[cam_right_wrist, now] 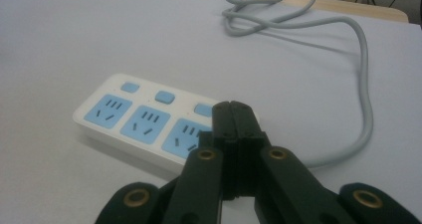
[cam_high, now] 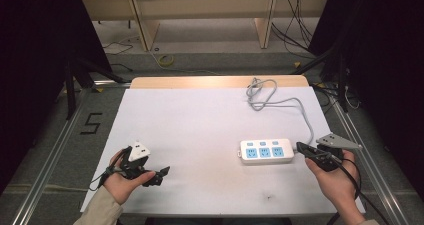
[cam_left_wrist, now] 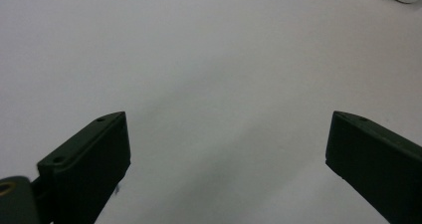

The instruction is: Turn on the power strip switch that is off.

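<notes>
You see a white power strip (cam_high: 266, 151) with three pale blue socket faces and three small blue buttons; its cord (cam_high: 280, 101) is light grey. Your grippers' jaws are black, the right gripper (cam_right_wrist: 234, 115) showing brass-coloured rivets. The table cover (cam_high: 200, 120) is plain white, edged by a tan wooden table (cam_high: 200, 81) strip.

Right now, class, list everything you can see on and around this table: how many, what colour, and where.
Power strip: one, white with three blue sockets, right half of the table.
Cord: one, grey, coiled at the far edge, running to the strip's right end.
Table: one, white top, centre.
Shelf: one, light wood, behind the table.
Left gripper: one, black, open, near-left.
Right gripper: one, black, shut, beside the strip's right end.
</notes>
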`<state>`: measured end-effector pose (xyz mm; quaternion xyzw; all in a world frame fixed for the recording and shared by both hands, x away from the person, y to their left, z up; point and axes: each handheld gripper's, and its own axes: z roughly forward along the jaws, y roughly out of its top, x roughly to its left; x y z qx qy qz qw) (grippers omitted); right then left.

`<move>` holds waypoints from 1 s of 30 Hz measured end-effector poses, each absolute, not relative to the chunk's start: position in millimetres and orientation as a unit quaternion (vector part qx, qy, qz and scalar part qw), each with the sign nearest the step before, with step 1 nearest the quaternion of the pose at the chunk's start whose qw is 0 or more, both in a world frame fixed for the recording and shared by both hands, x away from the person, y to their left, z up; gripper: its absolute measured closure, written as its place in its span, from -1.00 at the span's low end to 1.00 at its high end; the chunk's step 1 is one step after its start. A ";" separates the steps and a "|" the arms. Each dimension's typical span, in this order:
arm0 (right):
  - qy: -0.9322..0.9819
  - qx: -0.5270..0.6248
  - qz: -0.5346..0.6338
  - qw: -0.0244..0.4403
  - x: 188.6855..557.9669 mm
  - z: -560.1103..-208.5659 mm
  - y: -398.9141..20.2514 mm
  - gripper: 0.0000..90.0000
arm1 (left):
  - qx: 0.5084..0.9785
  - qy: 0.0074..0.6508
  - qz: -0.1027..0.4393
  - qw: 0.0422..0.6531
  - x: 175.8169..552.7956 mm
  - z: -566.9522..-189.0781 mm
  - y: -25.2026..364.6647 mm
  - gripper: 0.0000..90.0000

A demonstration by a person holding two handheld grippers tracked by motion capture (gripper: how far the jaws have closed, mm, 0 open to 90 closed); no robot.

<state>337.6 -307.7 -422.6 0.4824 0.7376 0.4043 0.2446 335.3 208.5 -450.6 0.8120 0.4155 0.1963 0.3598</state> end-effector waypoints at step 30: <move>0.745 0.473 0.404 0.239 348.9 -419.9 -294.3 1.00 | 0.812 0.415 0.197 0.360 335.9 -450.8 207.6 -0.93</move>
